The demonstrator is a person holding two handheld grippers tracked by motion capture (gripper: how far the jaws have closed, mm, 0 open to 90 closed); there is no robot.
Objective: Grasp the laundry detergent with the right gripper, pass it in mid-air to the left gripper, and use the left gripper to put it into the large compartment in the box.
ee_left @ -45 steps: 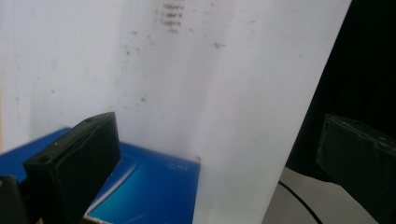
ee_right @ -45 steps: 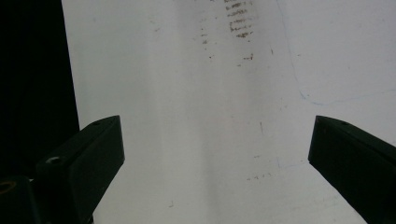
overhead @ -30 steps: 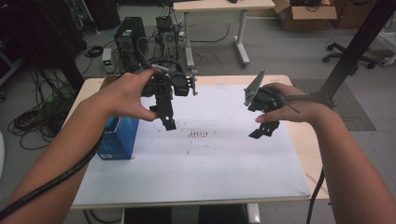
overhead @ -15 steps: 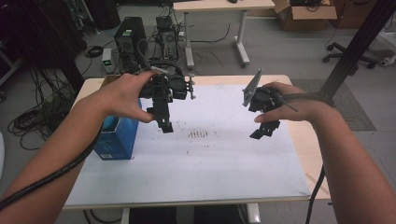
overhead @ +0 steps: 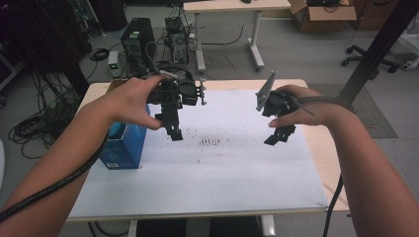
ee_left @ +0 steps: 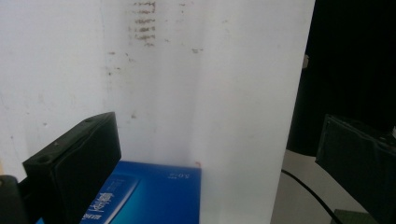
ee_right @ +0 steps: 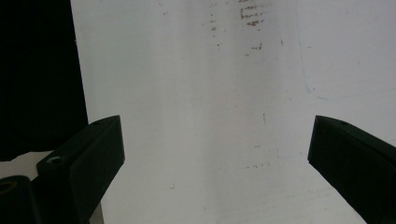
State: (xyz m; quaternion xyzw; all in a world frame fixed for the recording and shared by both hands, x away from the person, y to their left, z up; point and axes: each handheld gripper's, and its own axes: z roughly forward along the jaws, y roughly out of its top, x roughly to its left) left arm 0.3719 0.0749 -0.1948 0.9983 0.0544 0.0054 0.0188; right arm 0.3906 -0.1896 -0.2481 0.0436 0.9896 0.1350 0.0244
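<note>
My left gripper (overhead: 174, 132) hangs over the left part of a white board (overhead: 222, 173), held by a hand, jaws pointing down. In the left gripper view the left gripper (ee_left: 215, 163) is open, and a blue box (ee_left: 154, 196) lies on the board below and between the jaws. That blue box (overhead: 123, 148) sits at the board's left edge, just left of the gripper. My right gripper (overhead: 279, 134) hovers over the board's right part. Seen from its own camera, the right gripper (ee_right: 219, 158) is open wide over bare white board (ee_right: 196, 93).
A patch of small dark marks (overhead: 210, 141) lies mid-board between the grippers. The board rests on a wooden table (overhead: 323, 148). Beyond the far edge stand computer cases (overhead: 136, 39) with cables, another table (overhead: 232, 7) and an office chair (overhead: 368, 54).
Almost nothing: the left gripper has sunk slightly toward the board, and the right gripper has held still.
</note>
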